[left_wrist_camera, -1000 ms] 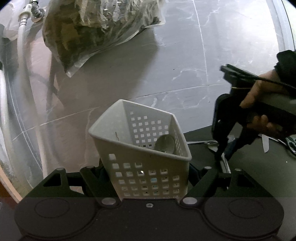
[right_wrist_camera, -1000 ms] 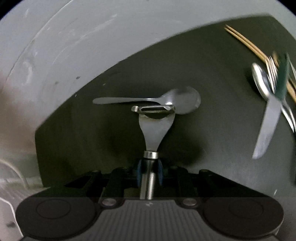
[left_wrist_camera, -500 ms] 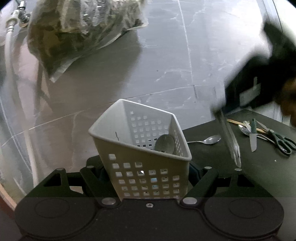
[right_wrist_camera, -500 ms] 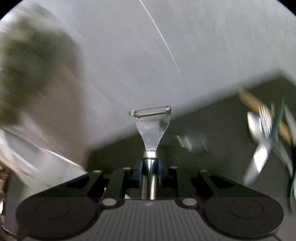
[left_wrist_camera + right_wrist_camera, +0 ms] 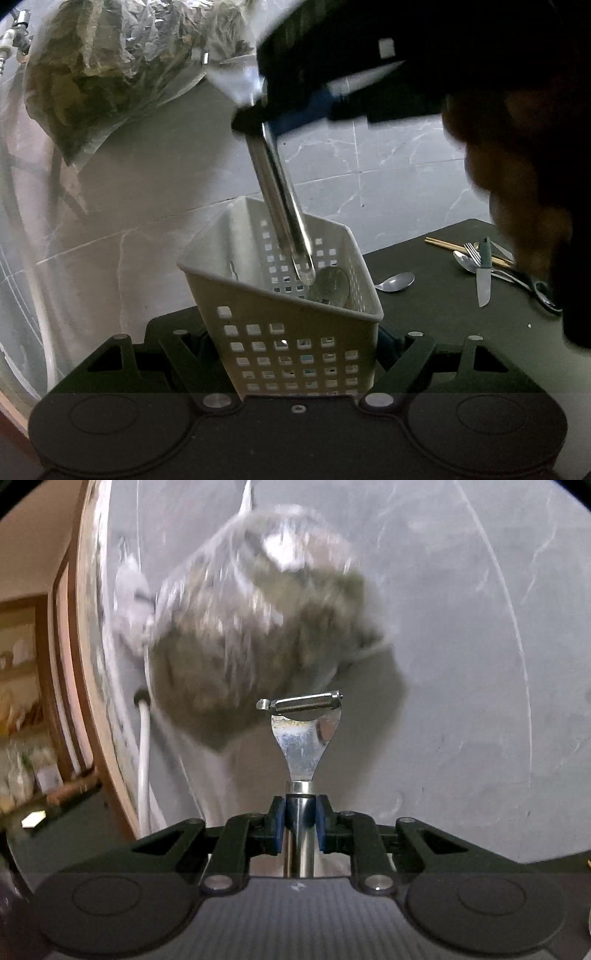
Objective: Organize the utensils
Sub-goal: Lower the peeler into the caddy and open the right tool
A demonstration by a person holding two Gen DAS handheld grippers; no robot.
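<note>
The left gripper (image 5: pixel 295 354) is clamping the white basket (image 5: pixel 288 332), a spoon bowl (image 5: pixel 330 286) showing inside. The right gripper (image 5: pixel 299 827) is pinching a metal peeler (image 5: pixel 301 731) by its handle, whose end is dipping into the basket; the peeler's head is blurring out in the left view.
</note>
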